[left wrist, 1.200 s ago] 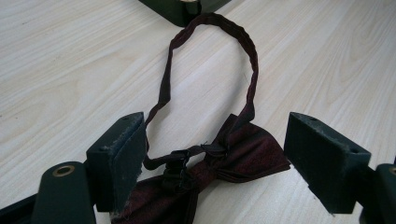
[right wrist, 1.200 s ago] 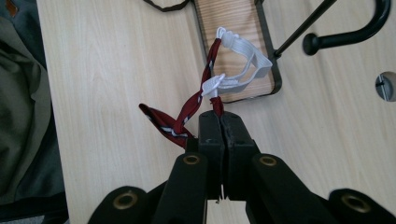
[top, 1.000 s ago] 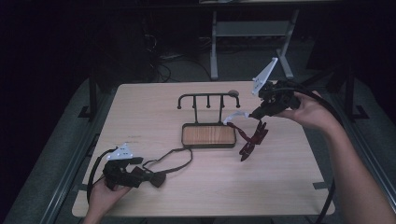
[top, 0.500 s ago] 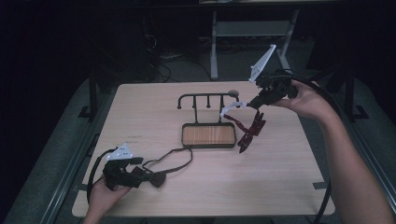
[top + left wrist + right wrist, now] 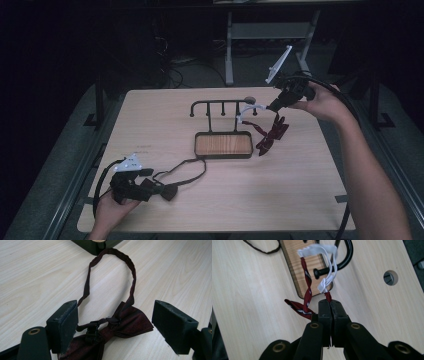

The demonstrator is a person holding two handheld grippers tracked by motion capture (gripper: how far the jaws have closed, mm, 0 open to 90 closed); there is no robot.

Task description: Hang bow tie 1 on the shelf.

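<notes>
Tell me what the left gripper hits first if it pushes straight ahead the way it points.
Probably the dark maroon bow tie lying on the light wooden table, between the open left gripper fingers. Beyond it lies its strap loop, then the dark-framed wooden rack base.

High view dim, surroundings near black; surface [image 5: 300, 185] evenly lit, soft shadows. Both gripper views bright, sharp, slight edge distortion.

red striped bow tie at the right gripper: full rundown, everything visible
The striped bow tie is red fabric with thin pale stripes and a white elastic neck band. The right gripper is shut on its strap. The white band loops over an end peg of the black rack; the bow hangs tilted beside the rack's wooden base.
</notes>
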